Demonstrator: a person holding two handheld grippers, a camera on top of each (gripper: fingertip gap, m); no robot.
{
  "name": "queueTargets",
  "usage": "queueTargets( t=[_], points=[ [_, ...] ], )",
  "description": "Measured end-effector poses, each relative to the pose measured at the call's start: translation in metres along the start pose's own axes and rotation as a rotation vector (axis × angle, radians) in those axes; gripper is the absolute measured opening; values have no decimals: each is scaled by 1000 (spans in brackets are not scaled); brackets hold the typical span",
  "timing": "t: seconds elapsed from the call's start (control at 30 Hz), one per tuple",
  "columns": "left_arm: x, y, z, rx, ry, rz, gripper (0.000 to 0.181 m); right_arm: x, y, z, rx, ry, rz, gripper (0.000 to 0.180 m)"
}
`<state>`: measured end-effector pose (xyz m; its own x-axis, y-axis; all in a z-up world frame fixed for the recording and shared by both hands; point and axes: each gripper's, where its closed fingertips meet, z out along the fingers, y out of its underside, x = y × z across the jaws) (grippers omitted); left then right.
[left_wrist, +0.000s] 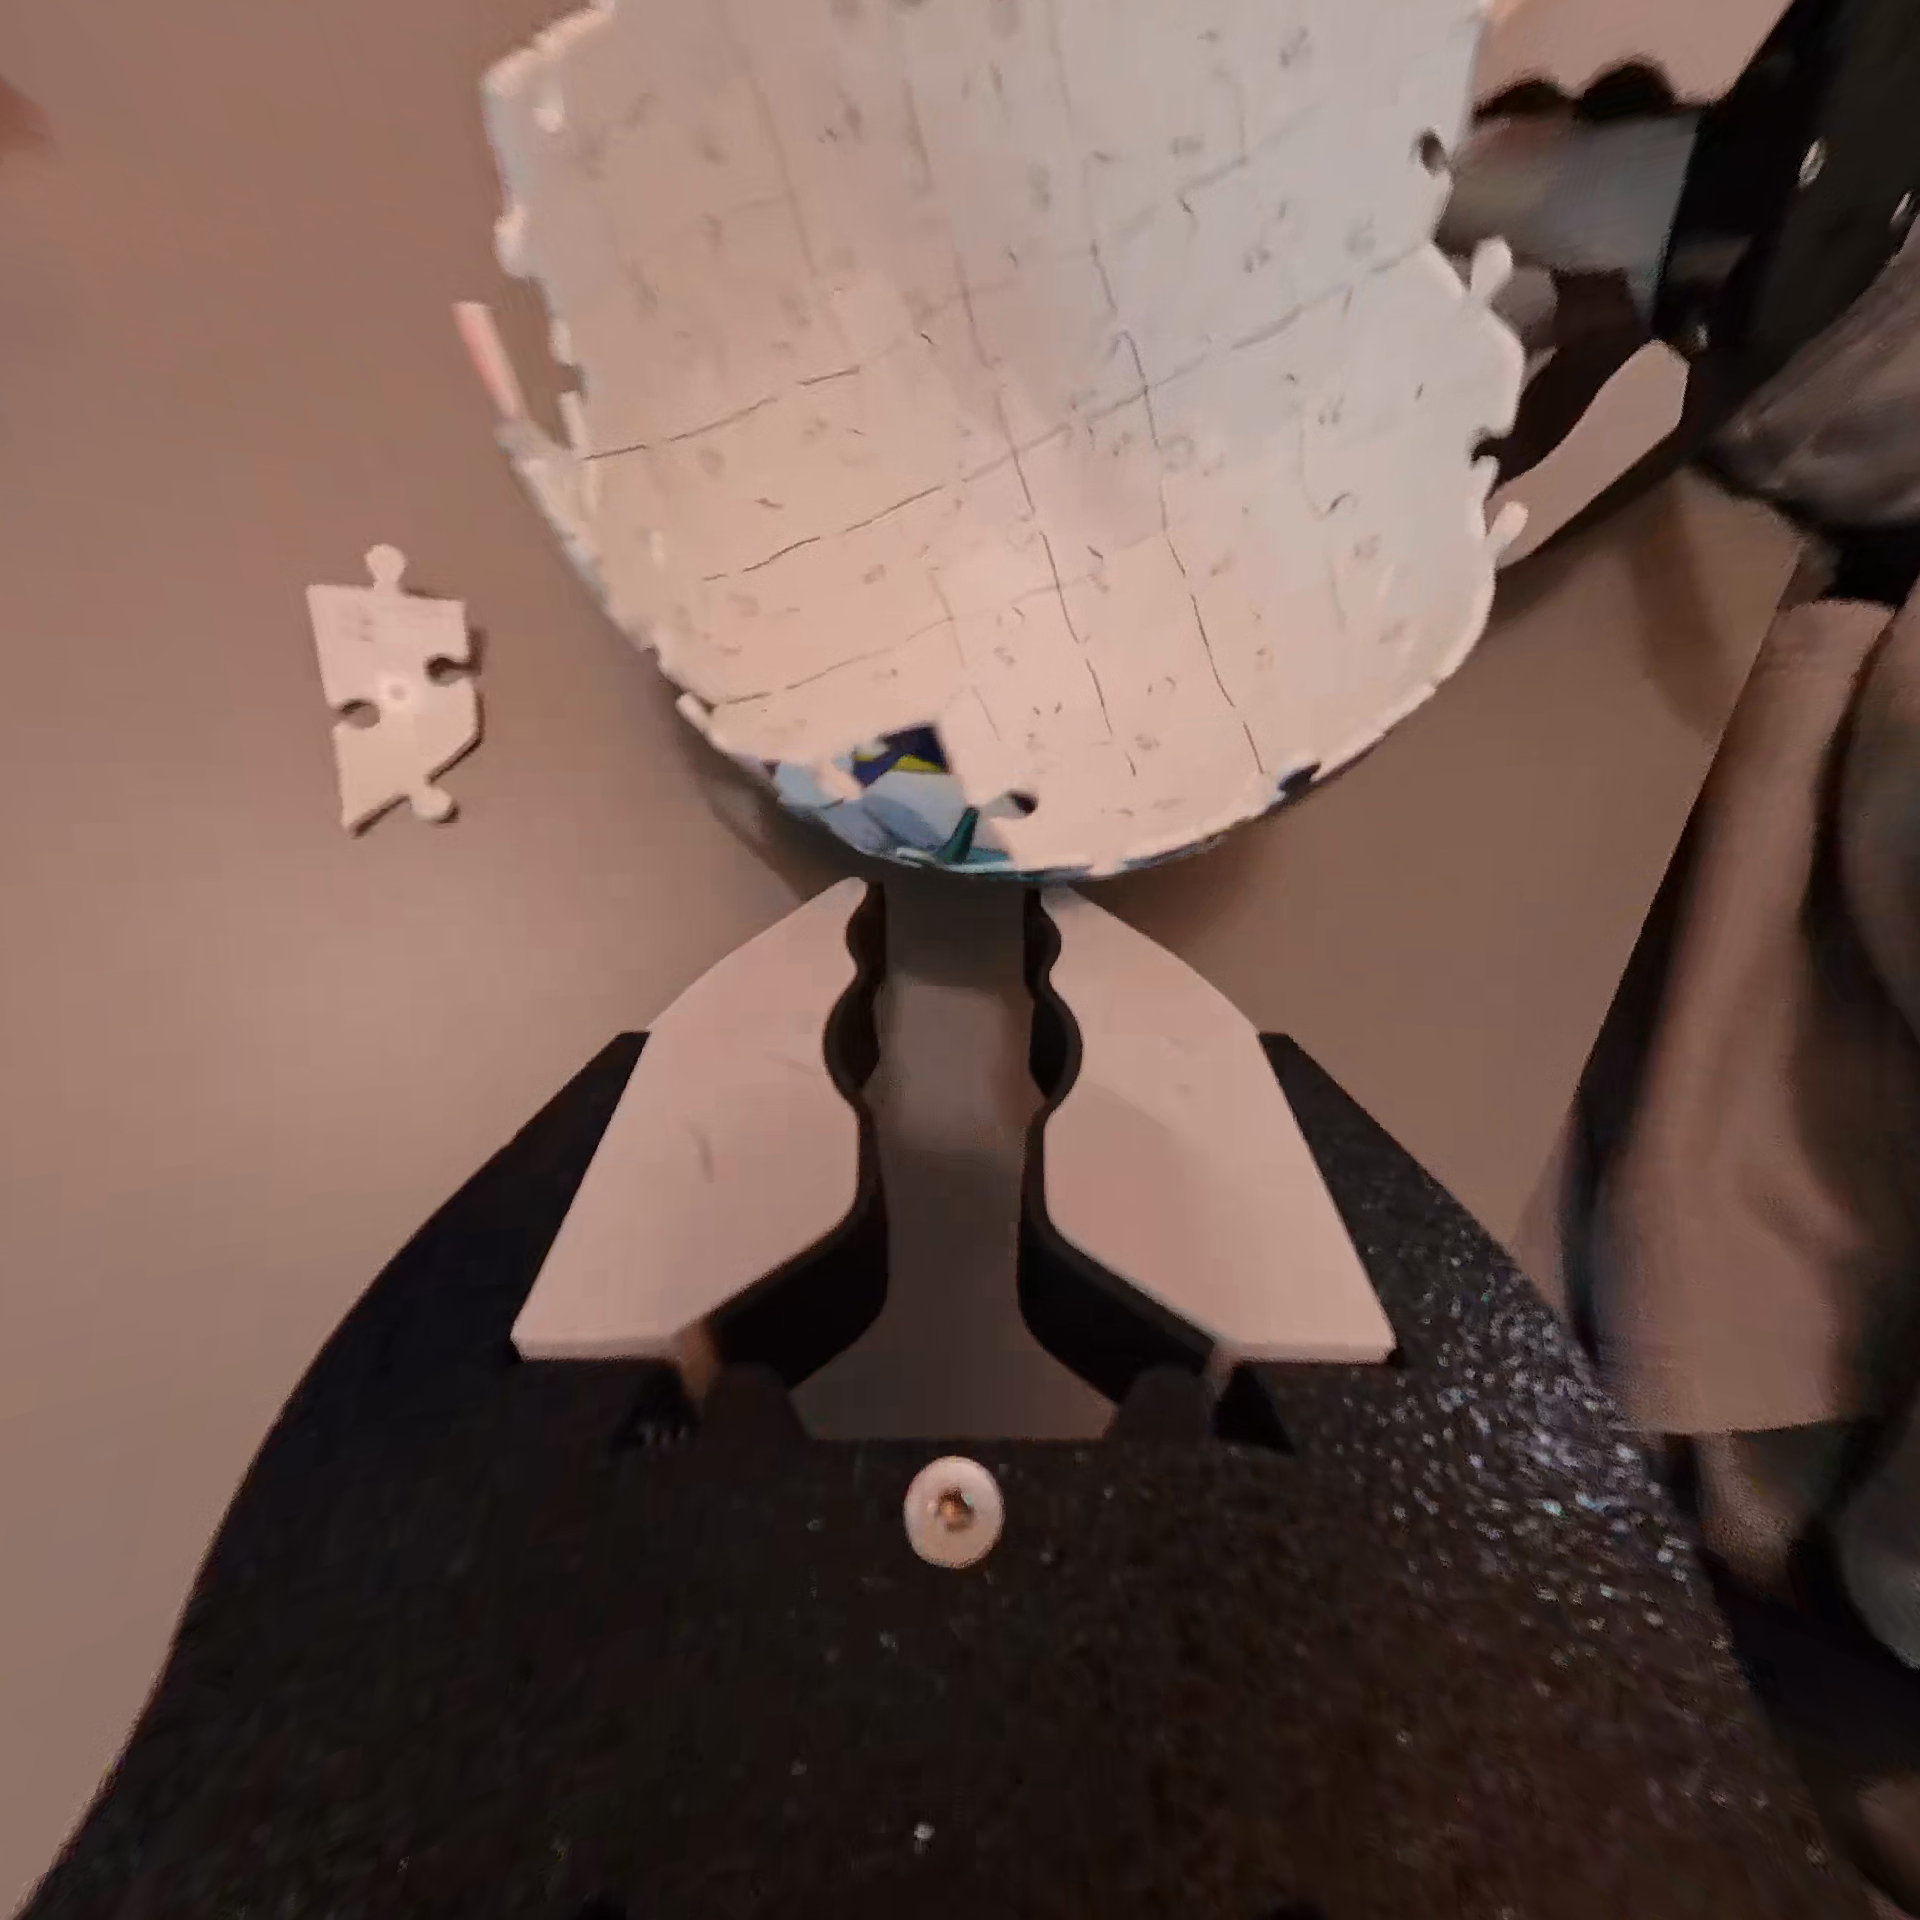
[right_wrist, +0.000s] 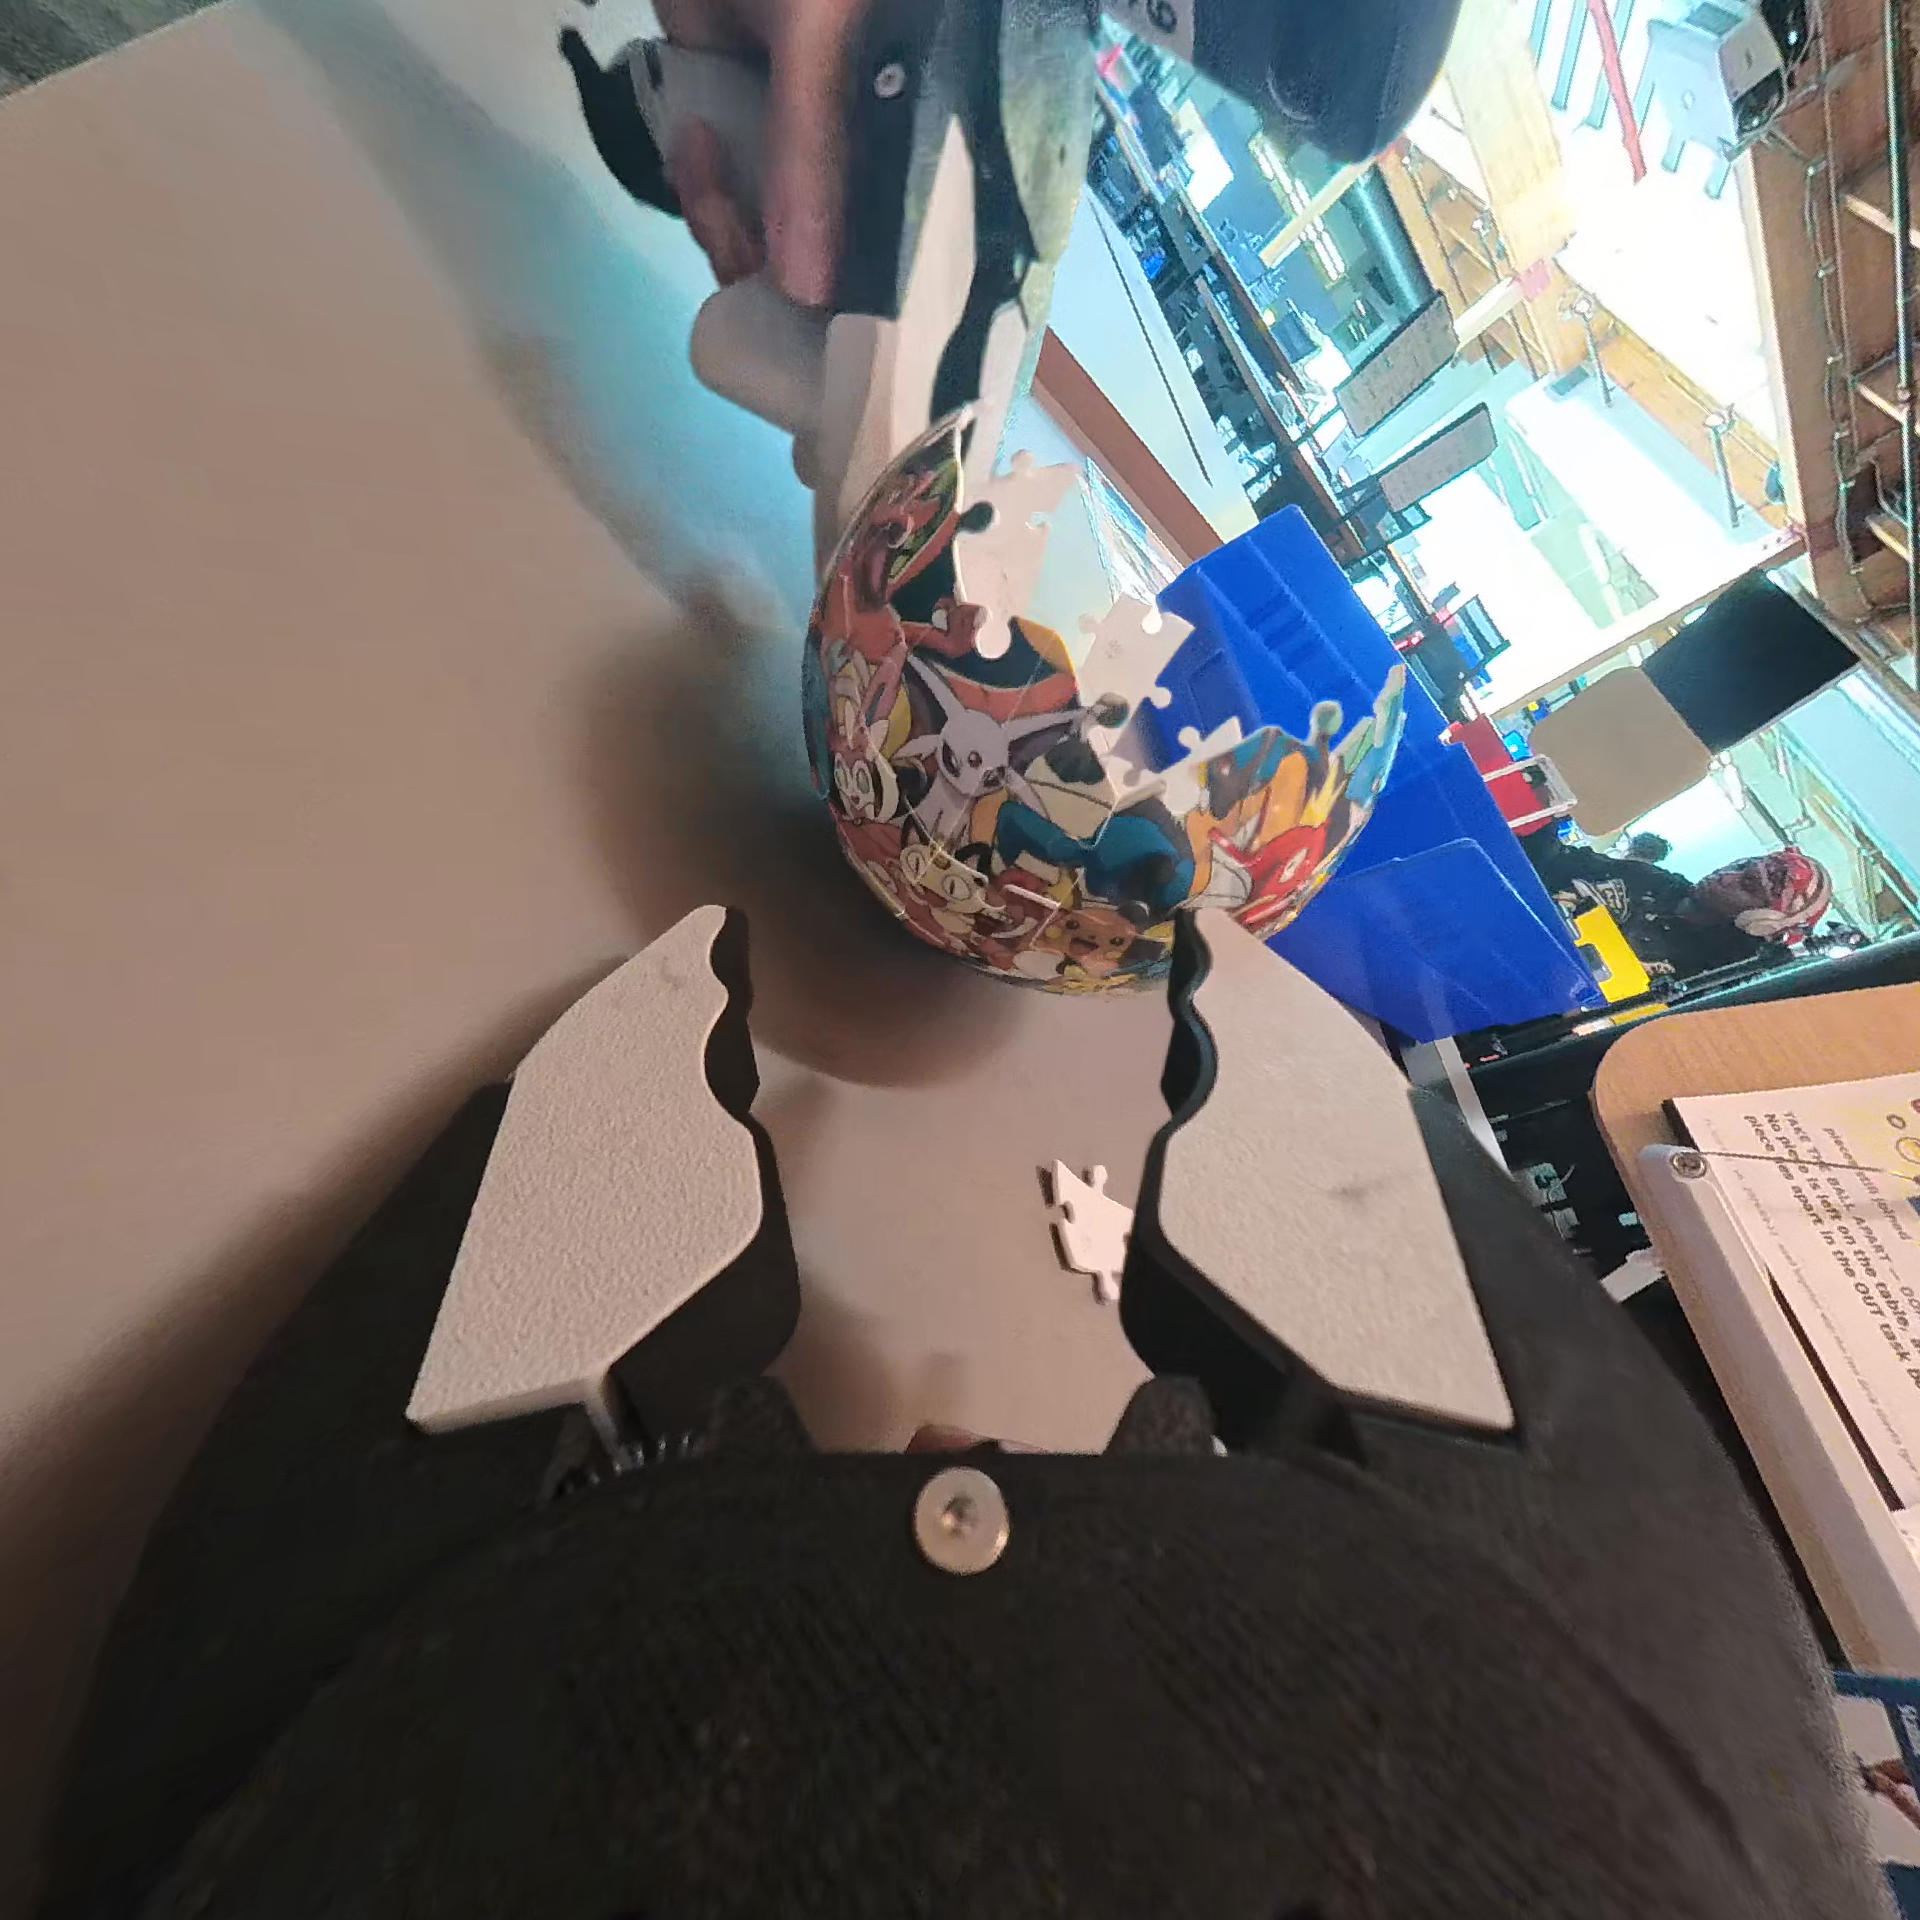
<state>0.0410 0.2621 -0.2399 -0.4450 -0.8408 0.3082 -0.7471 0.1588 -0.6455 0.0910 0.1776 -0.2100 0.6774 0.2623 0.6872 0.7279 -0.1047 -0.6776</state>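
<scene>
A partly taken-apart puzzle ball (left_wrist: 987, 416) fills the left wrist view, its white inside facing the camera. My left gripper (left_wrist: 951, 888) is nearly closed, with its tips pinching the ball's lower rim and holding it above the table. In the right wrist view the ball (right_wrist: 1039, 790) shows its colourful cartoon outside and a jagged opening. My right gripper (right_wrist: 956, 920) is open just below it, and its right fingertip (right_wrist: 1190, 935) touches the ball's edge. A loose white chunk of joined pieces (left_wrist: 400, 691) lies on the table; it also shows in the right wrist view (right_wrist: 1091, 1226).
The beige table (left_wrist: 208, 1039) carries only the loose chunk. Beyond its edge stand a blue bin (right_wrist: 1403, 831) and a wooden board with a printed sheet (right_wrist: 1766, 1247). A person's hand (right_wrist: 769, 187) holds the left gripper. Dark clothing (left_wrist: 1818, 935) hangs at the right. About 11 cm separates my left fingertips from my right.
</scene>
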Motion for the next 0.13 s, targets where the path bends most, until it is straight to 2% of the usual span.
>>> queueTargets(
  t=[0.13],
  points=[
    [3, 0, 11, -33, -43, 117, 24, 5, 1, 2, -5, 11, 35, 87]
  ],
)
